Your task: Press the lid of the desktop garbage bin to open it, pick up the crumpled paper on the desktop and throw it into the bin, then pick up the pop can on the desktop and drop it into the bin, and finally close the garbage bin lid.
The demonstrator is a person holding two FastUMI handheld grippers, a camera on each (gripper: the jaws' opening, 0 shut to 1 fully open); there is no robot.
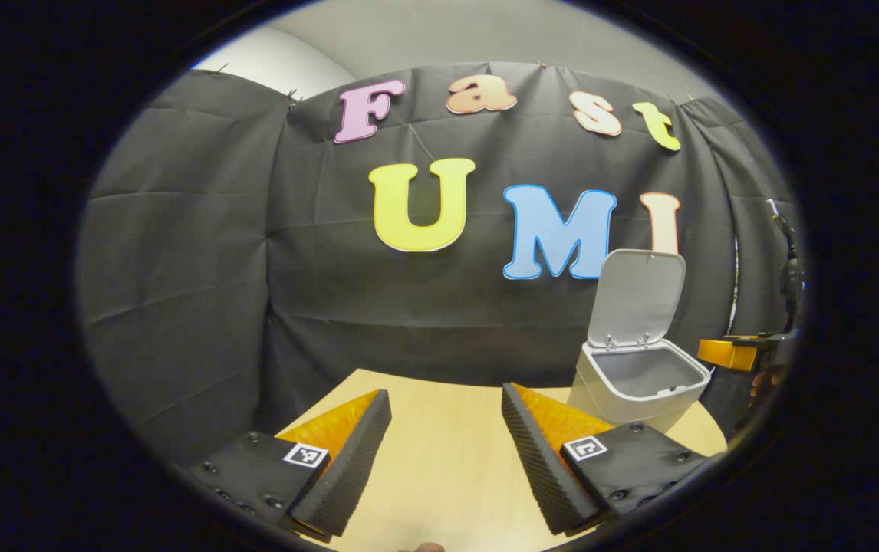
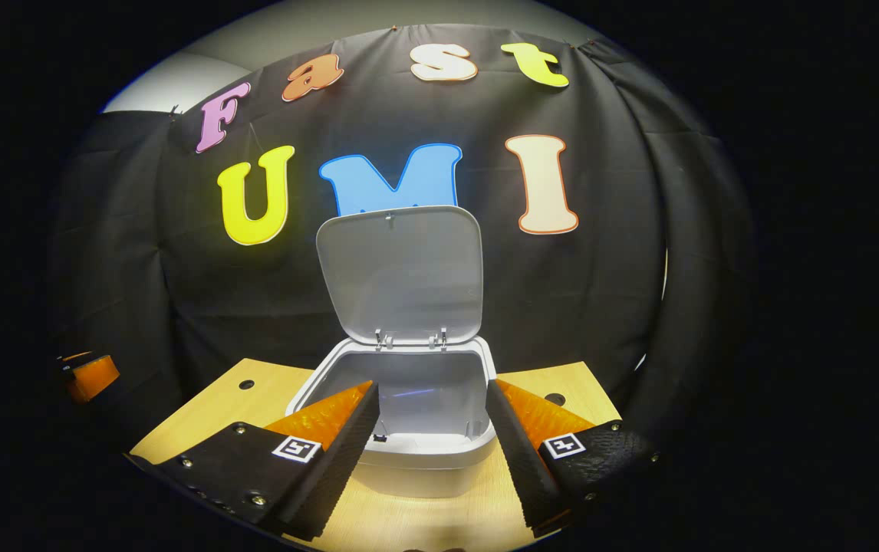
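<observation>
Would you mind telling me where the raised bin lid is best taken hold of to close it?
Probably at the lid's free top edge, coming from the front: it stands upright, hinged at the bin's back rim, and the open right gripper faces it.

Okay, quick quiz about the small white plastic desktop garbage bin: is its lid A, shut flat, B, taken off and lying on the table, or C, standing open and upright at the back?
C: the white plastic desktop bin has its hinged lid raised upright behind the opening, above the open right gripper.
</observation>
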